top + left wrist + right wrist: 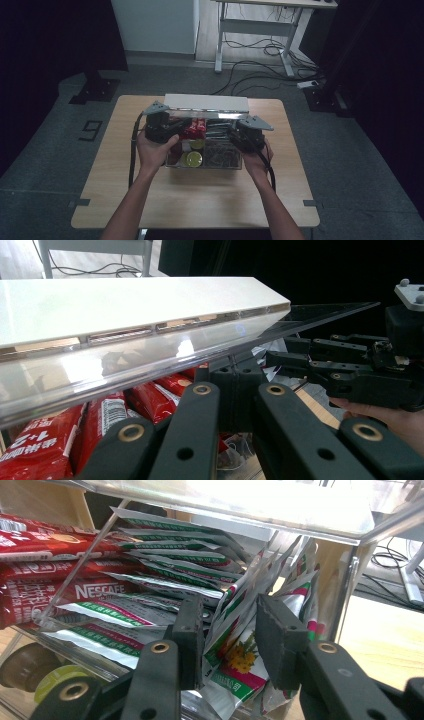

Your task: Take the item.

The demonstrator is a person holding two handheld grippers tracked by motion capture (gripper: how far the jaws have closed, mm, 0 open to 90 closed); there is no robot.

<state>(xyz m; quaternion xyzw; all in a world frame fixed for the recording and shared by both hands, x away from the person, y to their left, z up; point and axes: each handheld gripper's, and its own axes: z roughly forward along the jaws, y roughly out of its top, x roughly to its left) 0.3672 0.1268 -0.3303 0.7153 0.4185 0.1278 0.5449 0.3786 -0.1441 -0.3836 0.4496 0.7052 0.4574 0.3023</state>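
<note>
Your right gripper (pixel 230 645) has its jaws partly open around green-and-white sachets (pixel 235 660) in the clear box (pixel 207 165) mid-table. Your left gripper (pixel 235 390) sits under the raised lid (pixel 125 325); its grip, I cannot tell. Red packets (pixel 100 415) lie beyond.

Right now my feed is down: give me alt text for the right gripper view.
The right gripper's two black jaws straddle a bunch of upright tea sachets inside a clear acrylic organizer. Green-striped sachets are stacked behind them, red Nescafe sticks at left, and round capsules sit lower left.
</note>
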